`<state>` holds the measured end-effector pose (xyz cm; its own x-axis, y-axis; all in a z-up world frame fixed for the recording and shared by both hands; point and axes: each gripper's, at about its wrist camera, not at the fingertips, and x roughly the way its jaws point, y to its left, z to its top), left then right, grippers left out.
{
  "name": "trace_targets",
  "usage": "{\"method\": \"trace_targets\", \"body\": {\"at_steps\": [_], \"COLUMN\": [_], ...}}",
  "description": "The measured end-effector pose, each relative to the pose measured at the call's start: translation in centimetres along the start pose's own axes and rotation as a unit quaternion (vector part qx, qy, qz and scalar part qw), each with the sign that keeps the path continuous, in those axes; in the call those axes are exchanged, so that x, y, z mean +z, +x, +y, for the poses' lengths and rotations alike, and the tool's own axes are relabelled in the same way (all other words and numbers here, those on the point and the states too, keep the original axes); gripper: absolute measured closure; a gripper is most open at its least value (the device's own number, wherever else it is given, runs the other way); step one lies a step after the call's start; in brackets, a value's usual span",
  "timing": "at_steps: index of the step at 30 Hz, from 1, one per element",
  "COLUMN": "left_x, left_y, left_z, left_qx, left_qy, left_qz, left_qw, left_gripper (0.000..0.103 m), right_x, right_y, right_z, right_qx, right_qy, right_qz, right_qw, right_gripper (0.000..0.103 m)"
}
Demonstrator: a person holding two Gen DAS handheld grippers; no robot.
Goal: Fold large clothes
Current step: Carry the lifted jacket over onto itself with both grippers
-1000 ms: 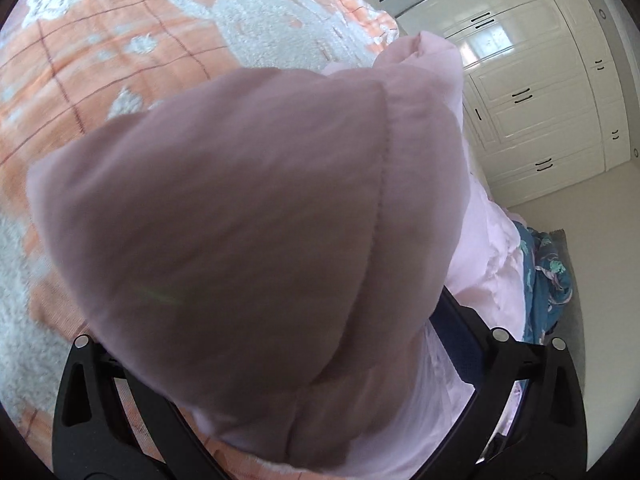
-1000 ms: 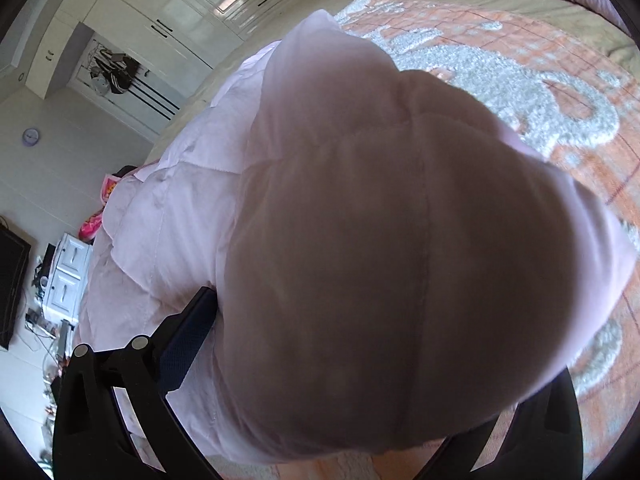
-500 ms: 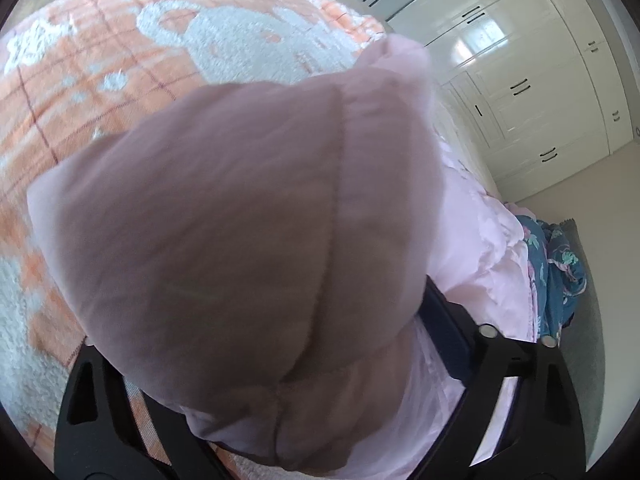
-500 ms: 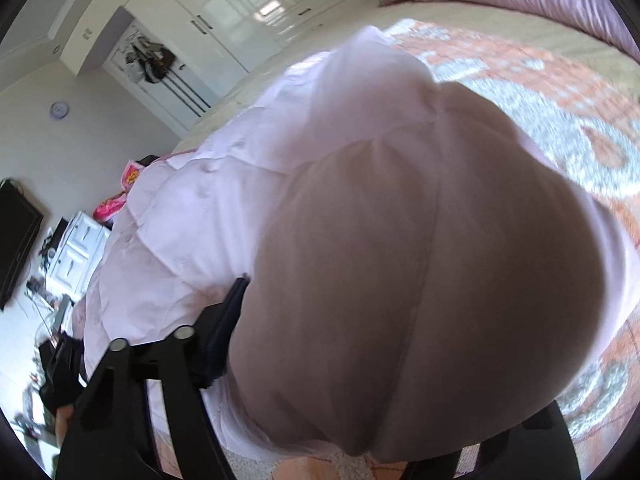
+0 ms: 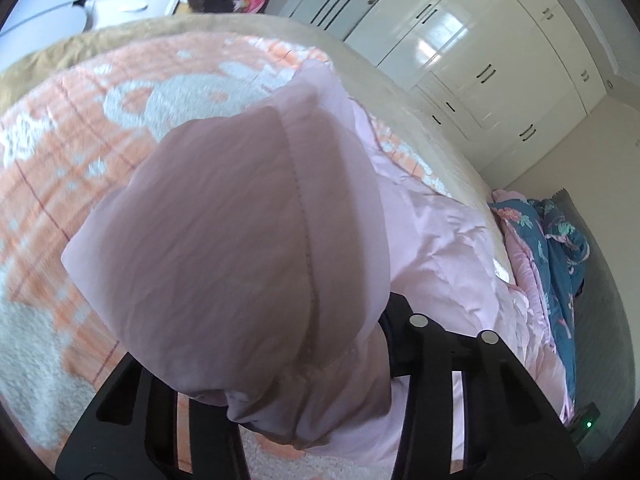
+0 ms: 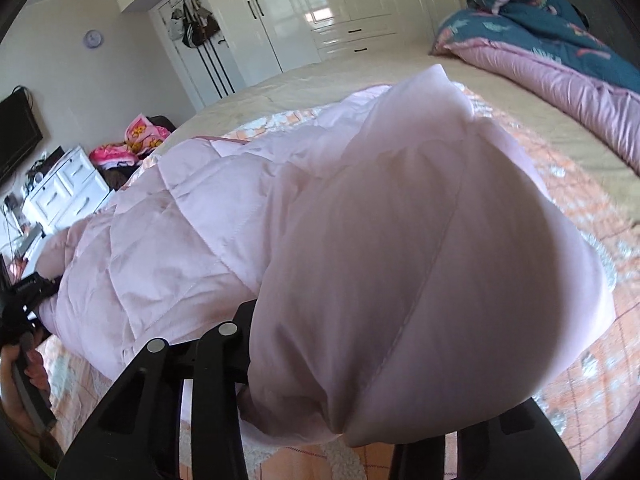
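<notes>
A pale pink quilted puffer jacket (image 5: 248,240) fills both views and lies across an orange and white blanket (image 5: 52,168) on a bed. My left gripper (image 5: 276,392) is shut on a puffy edge of the jacket, which bulges over the fingers and hides the tips. My right gripper (image 6: 320,392) is shut on another puffy edge of the same jacket (image 6: 420,264) and holds it lifted above the blanket (image 6: 600,392). The rest of the jacket (image 6: 160,240) stretches away to the left. The other hand-held gripper (image 6: 20,312) shows at the far left of the right wrist view.
A teal and pink duvet (image 6: 560,48) lies bunched at the bed's far side and also shows in the left wrist view (image 5: 552,264). White wardrobes (image 6: 328,12) line the wall. A white drawer unit (image 6: 64,192) and pink clothes (image 6: 132,144) stand beyond the bed.
Both grippers have lifted and tilted up with the jacket edges still held. More of the room and bed shows past the bulging fabric, and the jacket body stretches out further.
</notes>
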<state>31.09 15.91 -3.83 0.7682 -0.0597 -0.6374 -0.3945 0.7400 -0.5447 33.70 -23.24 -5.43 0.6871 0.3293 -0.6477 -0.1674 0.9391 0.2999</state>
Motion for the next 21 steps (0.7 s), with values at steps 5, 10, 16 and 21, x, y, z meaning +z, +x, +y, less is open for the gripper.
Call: {"method": "trace_targets", "body": {"at_steps": [5, 10, 16, 21], "left_x": [0.3, 0.2, -0.1, -0.4], "left_y": [-1.2, -2.7, -4.7, -6.5], "left_z": [-1.2, -1.8, -2.3, -2.5], "left_qx": [0.001, 0.001, -0.006, -0.003], "left_qy": [0.022, 0.047, 0.065, 0.078], "left_qz": [-0.009, -0.017, -0.021, -0.026], "left_qw": [0.9997, 0.9988, 0.9976, 0.9966], "left_gripper": [0.071, 0.071, 0.072, 0.071], "right_x": [0.3, 0.5, 0.5, 0.3], "right_y": [-0.9, -2.2, -4.4, -6.4], "right_z": [0.8, 1.4, 2.5, 2.9], "right_qx": [-0.005, -0.004, -0.004, 0.001], "right_qy": [-0.013, -0.028, -0.044, -0.049], "right_qz": [-0.004, -0.014, -0.026, -0.035], "right_qw": [1.0, 1.0, 0.999, 0.998], "right_gripper": [0.069, 0.07, 0.071, 0.071]}}
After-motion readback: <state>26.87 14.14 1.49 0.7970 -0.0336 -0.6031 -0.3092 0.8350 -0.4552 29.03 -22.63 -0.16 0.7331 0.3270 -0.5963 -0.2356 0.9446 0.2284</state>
